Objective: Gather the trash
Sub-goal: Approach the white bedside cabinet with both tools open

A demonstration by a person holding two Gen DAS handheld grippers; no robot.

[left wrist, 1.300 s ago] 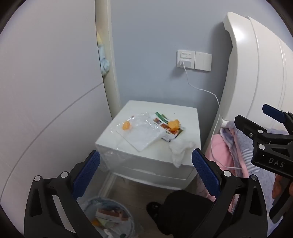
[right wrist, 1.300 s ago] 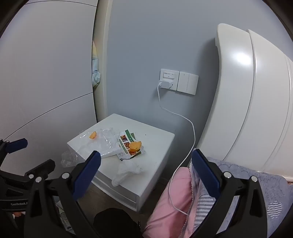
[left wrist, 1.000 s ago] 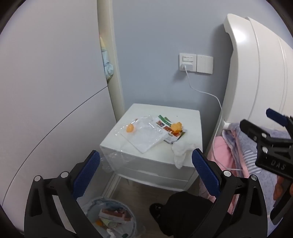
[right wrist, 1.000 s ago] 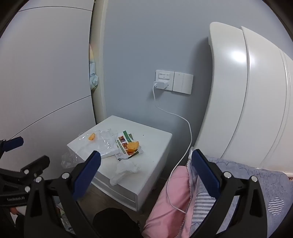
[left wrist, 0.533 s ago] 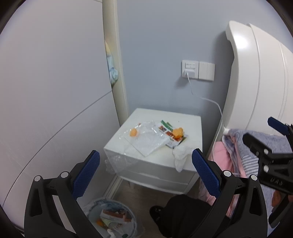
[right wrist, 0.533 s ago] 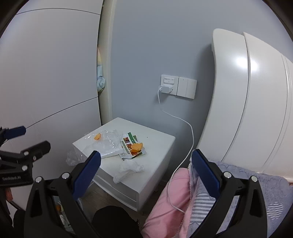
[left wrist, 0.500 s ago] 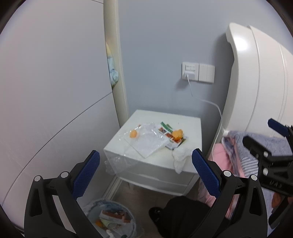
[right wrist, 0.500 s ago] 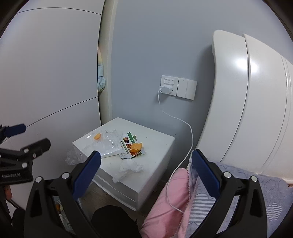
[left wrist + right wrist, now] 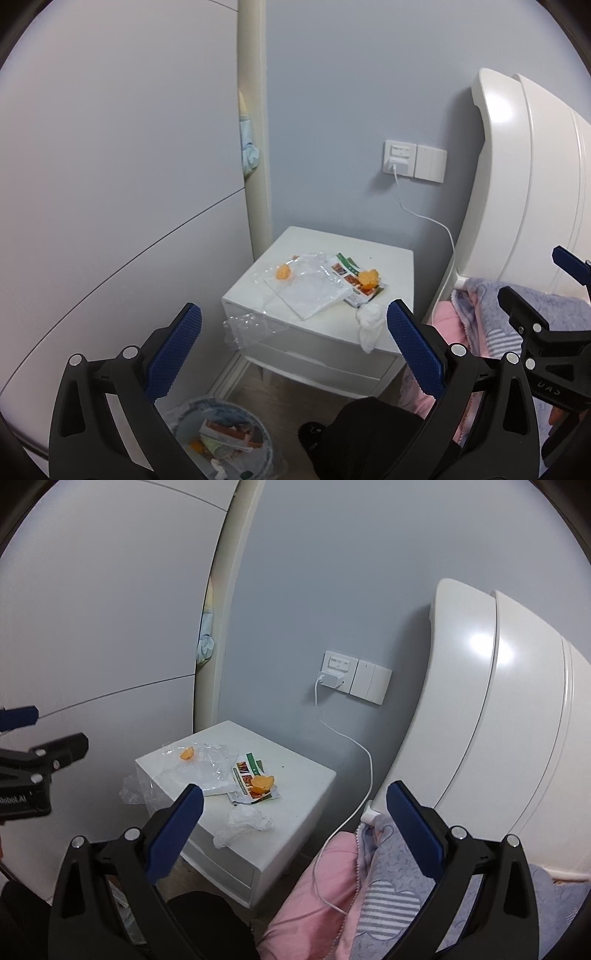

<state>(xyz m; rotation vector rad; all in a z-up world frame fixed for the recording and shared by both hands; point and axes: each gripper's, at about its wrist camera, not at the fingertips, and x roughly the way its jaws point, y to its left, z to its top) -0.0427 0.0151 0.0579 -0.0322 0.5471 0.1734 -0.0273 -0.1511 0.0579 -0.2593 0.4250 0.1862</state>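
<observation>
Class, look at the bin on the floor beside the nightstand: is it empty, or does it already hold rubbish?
It holds rubbish. The left wrist view shows packaging and scraps inside the bin, below the nightstand.

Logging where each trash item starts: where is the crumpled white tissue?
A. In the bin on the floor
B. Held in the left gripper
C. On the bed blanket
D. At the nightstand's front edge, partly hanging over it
D: the crumpled white tissue lies at the nightstand's front edge and droops over it; both grippers are open and empty.
</observation>
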